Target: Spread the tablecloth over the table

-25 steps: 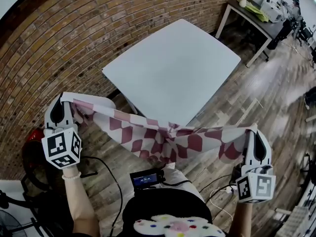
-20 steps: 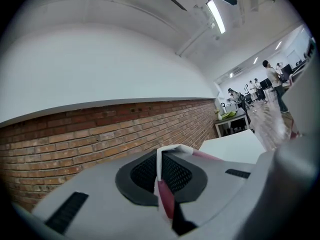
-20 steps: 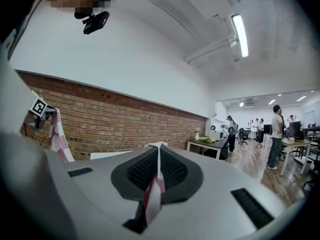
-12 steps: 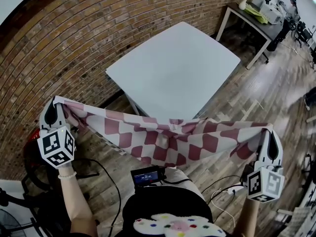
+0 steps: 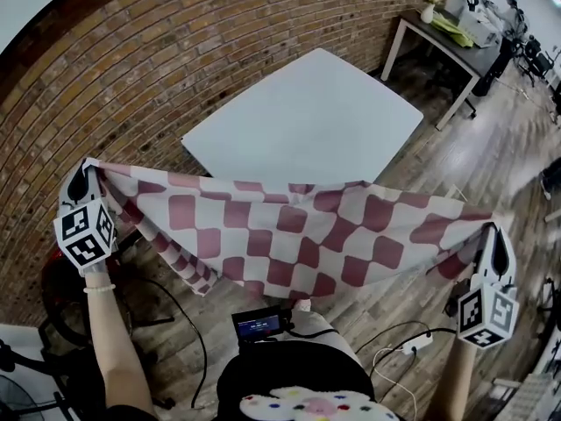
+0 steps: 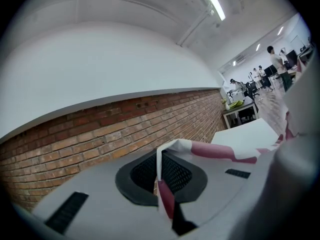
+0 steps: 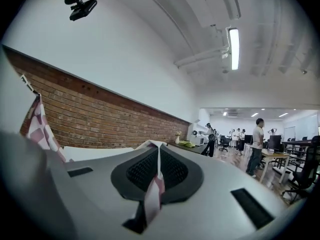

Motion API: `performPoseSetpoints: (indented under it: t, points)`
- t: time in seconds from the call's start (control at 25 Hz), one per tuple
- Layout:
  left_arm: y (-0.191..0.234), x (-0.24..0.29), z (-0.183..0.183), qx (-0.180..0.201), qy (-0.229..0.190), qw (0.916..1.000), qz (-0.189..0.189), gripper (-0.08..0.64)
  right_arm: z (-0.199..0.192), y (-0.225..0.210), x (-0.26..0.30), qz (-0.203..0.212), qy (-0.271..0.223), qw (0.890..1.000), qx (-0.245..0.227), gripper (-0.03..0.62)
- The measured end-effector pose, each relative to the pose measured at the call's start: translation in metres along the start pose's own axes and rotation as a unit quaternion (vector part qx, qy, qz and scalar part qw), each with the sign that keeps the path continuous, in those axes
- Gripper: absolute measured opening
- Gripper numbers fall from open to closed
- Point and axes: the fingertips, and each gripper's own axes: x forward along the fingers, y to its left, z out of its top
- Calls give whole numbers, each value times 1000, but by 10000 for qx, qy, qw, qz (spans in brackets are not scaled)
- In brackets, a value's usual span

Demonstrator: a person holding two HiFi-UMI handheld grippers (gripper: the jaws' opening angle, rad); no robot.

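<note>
Well apart, left gripper (image 5: pixel 86 172) and right gripper (image 5: pixel 497 235) clamp tablecloth (image 5: pixel 289 235) corners.

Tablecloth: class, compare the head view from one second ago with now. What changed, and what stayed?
The left gripper moved out leftward and the right gripper out rightward, drawing the tablecloth from a sagging, bunched band into a broad, nearly taut sheet before the table. Unchanged: both grippers stay shut on the cloth's top corners; the table is still uncovered.

A brick wall (image 5: pixel 131 68) flanks wood flooring (image 5: pixel 491 147), with a dark side table (image 5: pixel 473 55) beyond
</note>
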Motion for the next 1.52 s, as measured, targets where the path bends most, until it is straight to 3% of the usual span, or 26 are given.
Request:
performPoseSetpoints:
  t: [0.4,0.52,0.72,1.04,1.52]
  points:
    - [3,4,-15,-297,-28,9987,405,12,-58,-27,-7,200,70,9998,60,34]
    - [11,19,-3,-305,-73,9982,510,14,-61,-30,1,193,107,9998,8,32]
    - [22,139,36,-151,-39,9993,333,14,-41,-5,60,-89,381,9992,-107,32]
    - [-11,285,51,104,59,9998,-170,12,-59,8,113,-723,969,9925,-158,32]
    - [-78,412,74,351,160,9971,-655,12,-77,13,155,-1213,1368,9828,-250,32]
